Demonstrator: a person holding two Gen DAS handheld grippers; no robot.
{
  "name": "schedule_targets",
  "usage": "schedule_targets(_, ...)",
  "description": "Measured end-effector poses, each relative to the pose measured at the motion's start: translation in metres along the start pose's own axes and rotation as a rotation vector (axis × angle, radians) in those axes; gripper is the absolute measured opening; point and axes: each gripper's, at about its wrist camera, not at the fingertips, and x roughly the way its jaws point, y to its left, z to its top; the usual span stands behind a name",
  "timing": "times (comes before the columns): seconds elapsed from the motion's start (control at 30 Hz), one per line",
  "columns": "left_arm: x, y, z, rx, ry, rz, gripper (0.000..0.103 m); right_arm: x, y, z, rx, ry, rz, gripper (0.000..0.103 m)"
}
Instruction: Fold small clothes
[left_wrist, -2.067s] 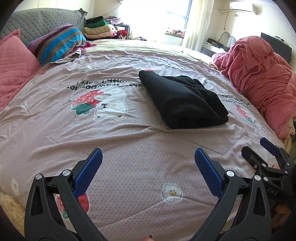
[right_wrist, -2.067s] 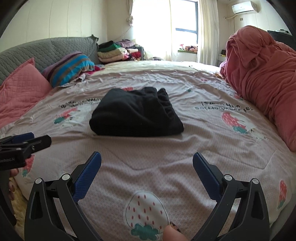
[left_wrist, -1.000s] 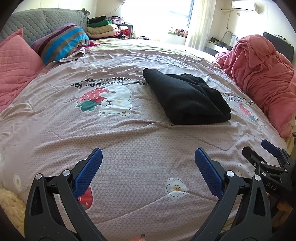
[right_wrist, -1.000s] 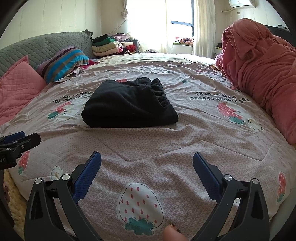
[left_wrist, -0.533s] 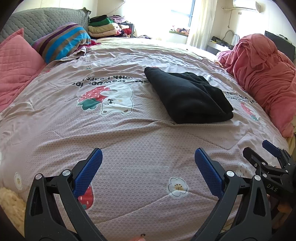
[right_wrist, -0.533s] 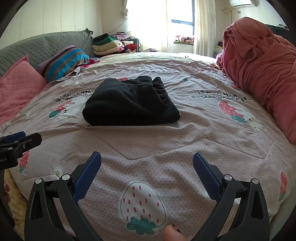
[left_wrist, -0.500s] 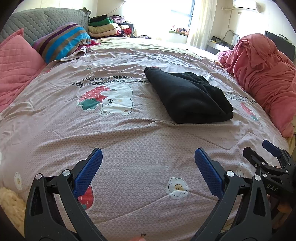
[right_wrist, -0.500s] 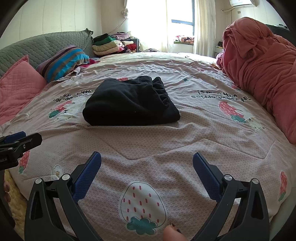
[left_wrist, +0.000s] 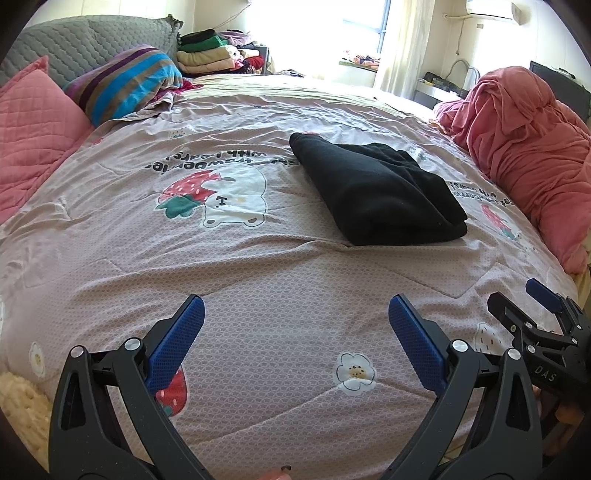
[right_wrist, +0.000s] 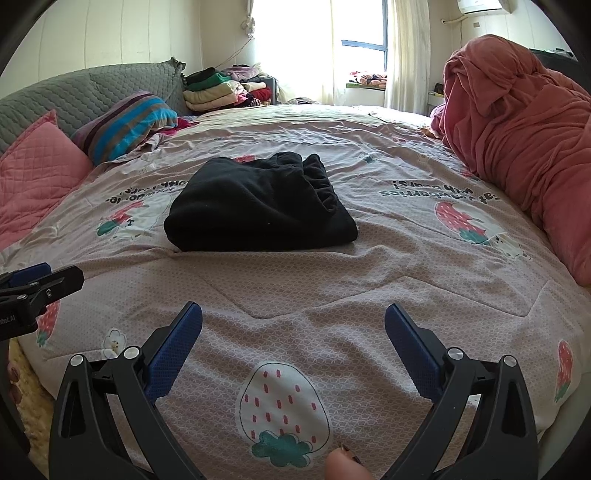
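Observation:
A black garment (left_wrist: 376, 192) lies folded into a thick rectangle on the pink strawberry-print bedspread (left_wrist: 258, 295); in the right wrist view the same garment (right_wrist: 258, 206) sits ahead with its gathered waistband to the right. My left gripper (left_wrist: 295, 317) hovers open over bare bedspread, well short of the garment. My right gripper (right_wrist: 293, 325) is open too, nothing between its blue pads. Each gripper shows in the other's view: the right one (left_wrist: 532, 306) at the right edge, the left one (right_wrist: 40, 277) at the left edge.
A heaped red blanket (right_wrist: 517, 122) lines the bed's right side. Pink (left_wrist: 33, 125) and striped (left_wrist: 125, 81) pillows lean on a grey headboard at the left. Stacked clothes (right_wrist: 218, 92) sit by the window. The bed's near edge runs just below the grippers.
Both grippers have drifted slightly back and up from the garment over two seconds; the view has steadied in the last half second. The garment has not moved and both grippers stay open.

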Motion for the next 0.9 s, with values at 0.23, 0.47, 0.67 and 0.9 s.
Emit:
schedule_targets(0.23,0.0,-0.0001,0.0002,0.001,0.001,-0.001,0.094,-0.0003,0.0001,-0.0003,0.0,0.0,-0.001,0.098)
schedule_targets(0.47,0.0006,0.002,-0.0018,0.0,0.003,0.005,0.094,-0.0001,0.0009,0.0002,-0.004,0.002,-0.001,0.098)
schedule_targets(0.67,0.0001,0.0029,-0.0026,0.001,0.006,-0.001,0.094,-0.0003,0.0015,0.0005,-0.004,0.001,0.001,0.098)
schedule_targets(0.9,-0.0002,0.0053,-0.0042,0.002,0.02,0.008,0.094,0.0011,-0.0061,0.0032,0.012,0.015,-0.031,0.098)
